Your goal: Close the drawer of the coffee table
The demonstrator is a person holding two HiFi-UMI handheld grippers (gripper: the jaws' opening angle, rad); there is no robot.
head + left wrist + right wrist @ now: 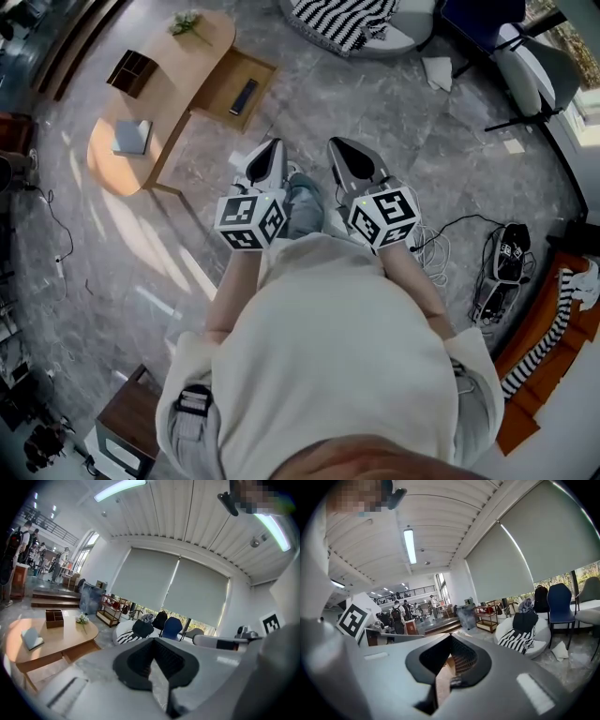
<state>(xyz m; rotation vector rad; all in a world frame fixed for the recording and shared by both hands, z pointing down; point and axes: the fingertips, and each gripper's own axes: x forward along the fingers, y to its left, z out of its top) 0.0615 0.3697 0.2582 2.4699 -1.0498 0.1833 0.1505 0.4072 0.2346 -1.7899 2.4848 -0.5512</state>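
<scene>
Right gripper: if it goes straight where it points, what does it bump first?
Probably the open drawer of the coffee table: the right gripper angles toward it, and wood shows beyond its jaws. Depth is unclear; it might pass beside.

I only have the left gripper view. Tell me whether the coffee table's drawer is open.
Observer: Open. In the head view the drawer stands pulled out of the coffee table, with a dark slim object lying in it.
Operator: Report the right gripper's jaws.
Observer: The right gripper is shut with nothing between its jaws, and it is well short of the drawer.
</scene>
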